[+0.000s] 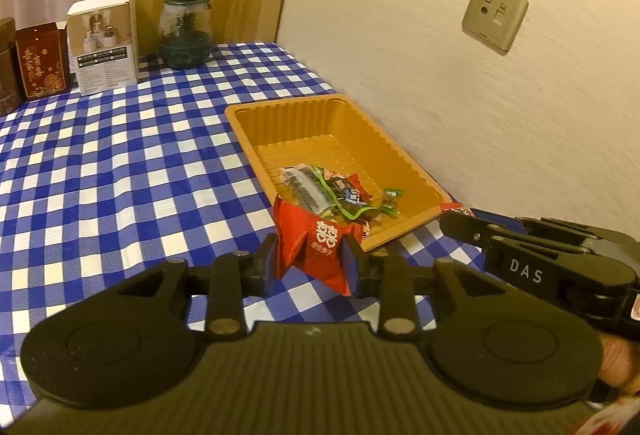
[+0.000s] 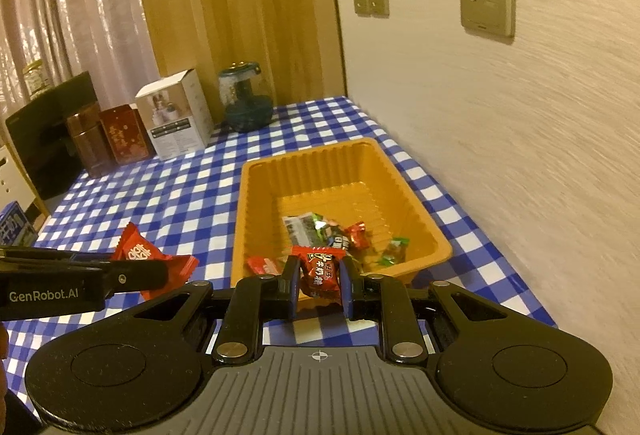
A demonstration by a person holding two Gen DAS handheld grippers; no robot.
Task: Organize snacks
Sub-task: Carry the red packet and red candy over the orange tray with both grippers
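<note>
An orange plastic tray point(image 1: 248, 127) point(image 2: 256, 203) lies on the blue checked tablecloth by the wall, with several wrapped snacks point(image 1: 340, 191) point(image 2: 336, 235) on its floor. My left gripper point(image 1: 310, 253) is shut on a red packet with white characters point(image 1: 320, 239), held just short of the tray's near left corner. That same packet point(image 2: 140, 255) shows at the left of the right wrist view. My right gripper point(image 2: 320, 281) is shut on a small red candy with a yellow label point(image 2: 320, 273), just before the tray's near rim. The right gripper point(image 1: 456, 221) also reaches in from the right in the left wrist view.
At the table's far end stand a white carton point(image 1: 104, 43) point(image 2: 176, 115), a dark red box point(image 1: 40, 61) point(image 2: 126, 133), a brown canister point(image 2: 86, 139) and a teal glass jar point(image 1: 185, 31) point(image 2: 245, 97). The wall with sockets point(image 1: 494, 15) runs along the right.
</note>
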